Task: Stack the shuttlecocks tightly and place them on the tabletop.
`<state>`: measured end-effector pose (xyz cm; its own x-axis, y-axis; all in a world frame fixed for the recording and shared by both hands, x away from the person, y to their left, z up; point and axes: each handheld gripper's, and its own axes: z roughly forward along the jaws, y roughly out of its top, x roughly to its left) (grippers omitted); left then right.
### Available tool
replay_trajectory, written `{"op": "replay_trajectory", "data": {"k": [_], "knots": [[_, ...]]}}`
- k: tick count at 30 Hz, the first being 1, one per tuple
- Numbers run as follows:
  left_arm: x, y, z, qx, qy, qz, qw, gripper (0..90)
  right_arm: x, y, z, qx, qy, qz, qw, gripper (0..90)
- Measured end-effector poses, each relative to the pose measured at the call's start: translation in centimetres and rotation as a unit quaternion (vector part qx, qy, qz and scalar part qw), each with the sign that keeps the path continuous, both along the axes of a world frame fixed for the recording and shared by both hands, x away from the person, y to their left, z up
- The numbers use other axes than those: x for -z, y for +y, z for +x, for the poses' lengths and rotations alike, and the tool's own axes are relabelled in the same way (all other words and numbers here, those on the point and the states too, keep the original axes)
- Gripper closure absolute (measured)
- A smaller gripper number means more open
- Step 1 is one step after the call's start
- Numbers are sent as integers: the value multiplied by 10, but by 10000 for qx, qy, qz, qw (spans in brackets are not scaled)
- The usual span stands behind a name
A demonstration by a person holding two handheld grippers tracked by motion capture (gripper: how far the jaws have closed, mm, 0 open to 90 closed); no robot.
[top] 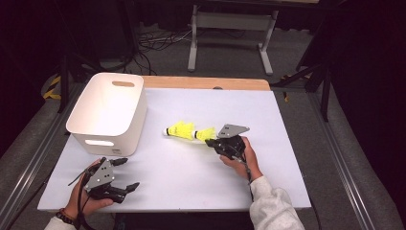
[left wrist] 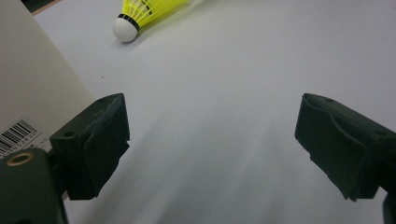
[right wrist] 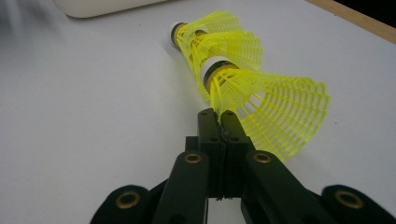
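White tabletop (top: 201, 172) (wood far edge), dark room; right gripper (right wrist: 218, 116) fingers pinch yellow shuttlecock (right wrist: 271, 107) skirt; left gripper (left wrist: 210, 144) fingers spread wide.

High view: fixed overhead, facing 12 o'clock and down over the whole worktop (top: 191, 182). Left gripper view: low, close over the worktop, looking toward the shuttlecocks (left wrist: 140, 11) at 11 o'clock. Right gripper view: close behind them. All three views share the shuttlecocks and the white bin (top: 107, 112).
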<state>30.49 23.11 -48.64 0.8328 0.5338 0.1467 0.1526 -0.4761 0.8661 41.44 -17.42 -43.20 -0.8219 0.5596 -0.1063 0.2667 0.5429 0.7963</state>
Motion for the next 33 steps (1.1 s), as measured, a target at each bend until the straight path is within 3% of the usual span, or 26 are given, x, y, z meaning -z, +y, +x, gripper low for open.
{"op": "replay_trajectory", "data": {"k": [6, 22, 33], "knots": [[0, 0, 0, 6, -9, -7, 10000, 112, 1, 5, 10, -31, 47, -9, 10000, 900], [1, -1, -1, 43, 9, -30, 10000, 112, -1, 28, 17, -339, 70, -115, 9993, 899], [0, -2, -2, 90, -10, -15, 10000, 112, 8, 41, 23, -425, 235, -181, 9987, 895]]}}
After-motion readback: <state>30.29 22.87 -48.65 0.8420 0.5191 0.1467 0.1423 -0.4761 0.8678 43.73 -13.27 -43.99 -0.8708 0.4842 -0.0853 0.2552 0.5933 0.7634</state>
